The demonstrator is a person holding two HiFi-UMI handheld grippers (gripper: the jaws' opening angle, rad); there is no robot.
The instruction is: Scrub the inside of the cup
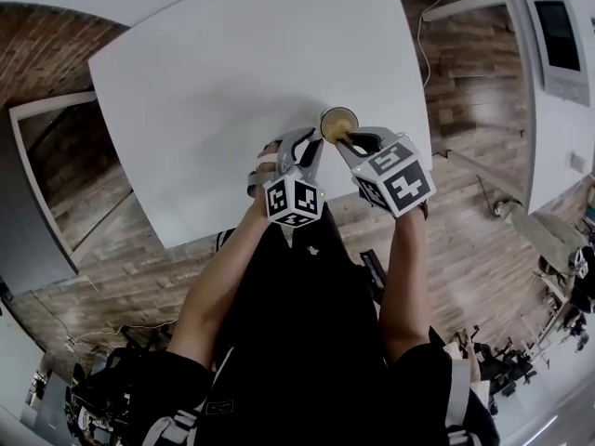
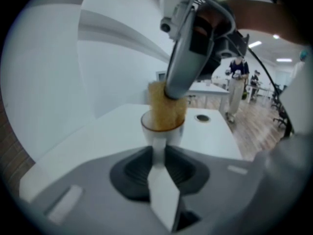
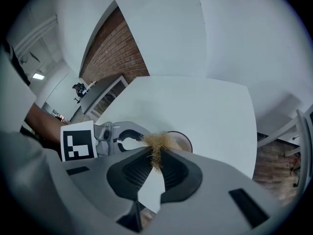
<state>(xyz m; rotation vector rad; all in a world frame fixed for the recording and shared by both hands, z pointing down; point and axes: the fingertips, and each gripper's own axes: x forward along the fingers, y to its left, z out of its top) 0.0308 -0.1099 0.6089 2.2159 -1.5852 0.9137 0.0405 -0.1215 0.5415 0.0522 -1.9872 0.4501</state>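
Cup (image 1: 338, 122), small and pale with a brownish rim, upright over the white tabletop (image 1: 232, 82) near its front edge. Cannot tell whether its base rests on the surface. Sits clamped at its lower wall between the two jaws of the left gripper (image 1: 311, 144); in the left gripper view, pads pressed on either side of the cup (image 2: 160, 140), rim just above them.

Inside the cup: a tan, fibrous scrubber (image 2: 166, 106), filling the mouth and standing up past the rim. No liquid to be made out around it. Held from above by the right gripper (image 2: 172, 94), which comes down at a slant onto the cup's opening.

In the right gripper view, jaws of the right gripper (image 3: 156, 161) closed tight on a tuft of the scrubber (image 3: 157, 145), frayed strands spreading above the pads. Just beyond, part of the cup's rim (image 3: 183, 141), and beside it the curved fingers of the left gripper (image 3: 122, 136).

Further along the tabletop in the left gripper view, a small round hole (image 2: 201, 117), well apart from the cup.
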